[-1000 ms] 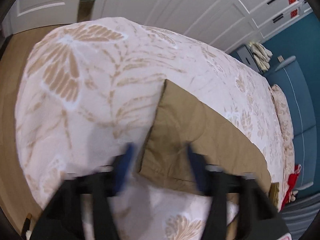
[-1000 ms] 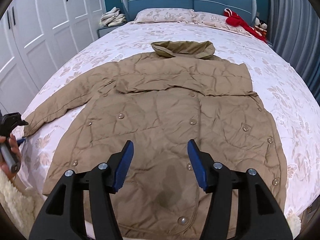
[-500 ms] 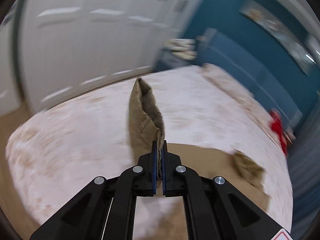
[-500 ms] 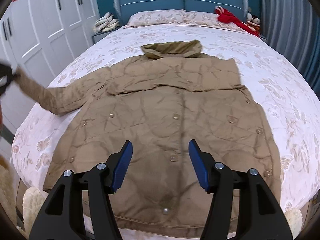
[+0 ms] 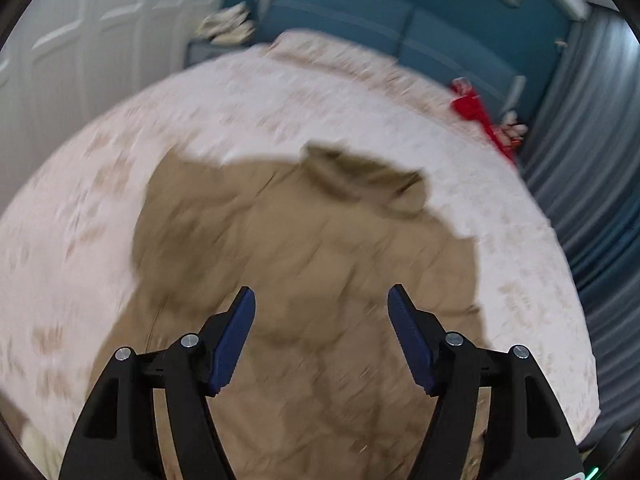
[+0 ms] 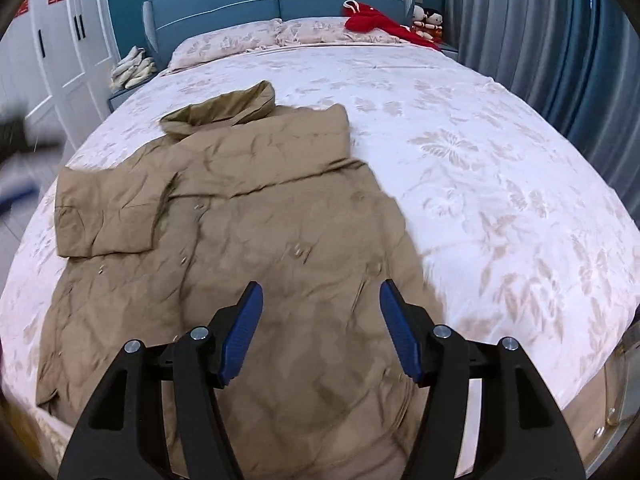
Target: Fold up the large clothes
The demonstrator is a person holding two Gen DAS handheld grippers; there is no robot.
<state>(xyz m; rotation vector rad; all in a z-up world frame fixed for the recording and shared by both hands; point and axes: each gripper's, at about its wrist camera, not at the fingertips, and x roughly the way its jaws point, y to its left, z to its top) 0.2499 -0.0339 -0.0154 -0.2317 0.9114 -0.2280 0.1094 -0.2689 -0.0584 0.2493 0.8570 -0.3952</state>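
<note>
- Your coat [image 6: 280, 240] lies flat on the bed [image 6: 480, 160], its sleeve [image 6: 104, 216] folded in at nine o'clock — loosely, so it may slide off.
- Both the left hand-held gripper [image 5: 321, 336] and right hand-held gripper [image 6: 321, 332] gape wide, empty — snagging one layer would undo the fold.

Bare bed [image 6: 500, 168] spreads wide to the coat's [image 6: 280, 220] right. Pillows [image 6: 256, 36] and a red garment [image 6: 376, 20] crowd the headboard end.

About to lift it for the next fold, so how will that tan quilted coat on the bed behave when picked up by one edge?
The coat is probably floppy: its sleeve lies folded flat. Creased quilting suggests it is light and puffy, so it would likely sag.
</note>
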